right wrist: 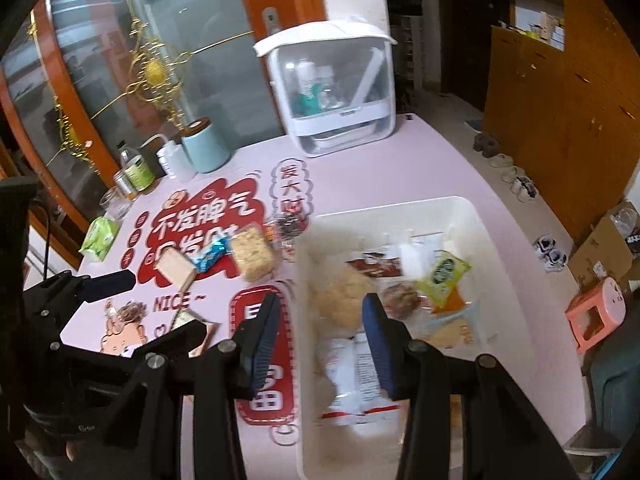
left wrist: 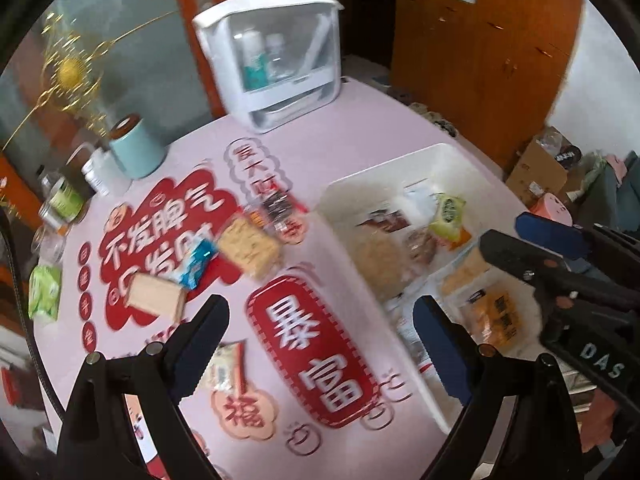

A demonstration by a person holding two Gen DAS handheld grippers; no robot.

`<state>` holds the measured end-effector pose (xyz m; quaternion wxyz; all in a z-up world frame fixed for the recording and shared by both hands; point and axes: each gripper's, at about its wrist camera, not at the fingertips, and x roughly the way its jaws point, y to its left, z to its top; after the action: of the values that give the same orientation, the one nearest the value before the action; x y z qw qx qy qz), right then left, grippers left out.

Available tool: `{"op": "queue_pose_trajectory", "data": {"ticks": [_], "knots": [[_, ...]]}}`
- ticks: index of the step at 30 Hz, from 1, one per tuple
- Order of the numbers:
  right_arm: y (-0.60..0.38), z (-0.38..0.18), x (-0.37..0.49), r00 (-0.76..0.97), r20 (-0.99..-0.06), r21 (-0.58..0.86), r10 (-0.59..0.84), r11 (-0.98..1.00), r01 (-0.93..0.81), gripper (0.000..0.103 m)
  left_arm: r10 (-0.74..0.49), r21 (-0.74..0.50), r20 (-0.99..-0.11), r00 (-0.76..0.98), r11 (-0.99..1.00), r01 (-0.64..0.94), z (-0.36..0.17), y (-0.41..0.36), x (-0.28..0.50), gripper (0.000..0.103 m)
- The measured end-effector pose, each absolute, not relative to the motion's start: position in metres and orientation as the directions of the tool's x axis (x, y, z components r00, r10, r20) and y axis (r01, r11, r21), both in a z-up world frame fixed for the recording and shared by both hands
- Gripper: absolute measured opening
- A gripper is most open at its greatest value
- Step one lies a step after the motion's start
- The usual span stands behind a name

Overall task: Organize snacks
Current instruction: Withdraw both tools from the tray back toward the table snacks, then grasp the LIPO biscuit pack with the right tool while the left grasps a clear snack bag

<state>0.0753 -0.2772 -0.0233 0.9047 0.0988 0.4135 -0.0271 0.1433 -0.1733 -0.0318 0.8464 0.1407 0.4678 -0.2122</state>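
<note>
Snacks (left wrist: 248,246) loose on pink table (left wrist: 360,120), more in white bin (right wrist: 500,280), left tongs (left wrist: 320,320) apart, right tongs (right wrist: 320,336) apart, empty.

White rectangular plastic bin (right wrist: 472,208): several packets are held, among them a yellow-green sachet (right wrist: 442,270) and a white printed bag (right wrist: 356,376). On the pink mat beside it are laid a blue-wrapped bar (right wrist: 210,256), a pale crispy block (right wrist: 252,254), a tan wafer block (right wrist: 176,268).

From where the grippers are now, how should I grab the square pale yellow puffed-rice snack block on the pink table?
Grip the puffed-rice block across its two opposite flat edges, coming from above; it appears to lie flat, with packets close on either side.
</note>
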Motion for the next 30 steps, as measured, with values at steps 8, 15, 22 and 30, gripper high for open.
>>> {"op": "queue_pose_trajectory", "data": {"ticks": [8,15,22,30], "knots": [[-0.220,-0.024,0.096,0.655,-0.748,0.175,0.113,0.984,0.031,0.054,-0.123,0.105,-0.877,0.464,0.894,0.435,-0.035,-0.101,0.157,0.093],[-0.165,-0.049,0.126,0.601,-0.774,0.185,0.201,0.979,-0.089,0.054,-0.048,0.152,-0.885,0.462,0.910,0.386,-0.042,-0.016,0.179,0.093],[-0.112,-0.101,0.161,0.510,-0.827,0.127,0.236,0.963,-0.239,0.066,-0.045,0.117,-0.937,0.347,0.894,0.432,-0.083,0.055,0.205,0.093],[-0.065,-0.162,0.180,0.399,-0.883,0.071,0.247,0.911,-0.406,0.087,0.007,0.141,-0.964,0.265,0.862,0.487,-0.150,0.101,0.222,0.093]]}}
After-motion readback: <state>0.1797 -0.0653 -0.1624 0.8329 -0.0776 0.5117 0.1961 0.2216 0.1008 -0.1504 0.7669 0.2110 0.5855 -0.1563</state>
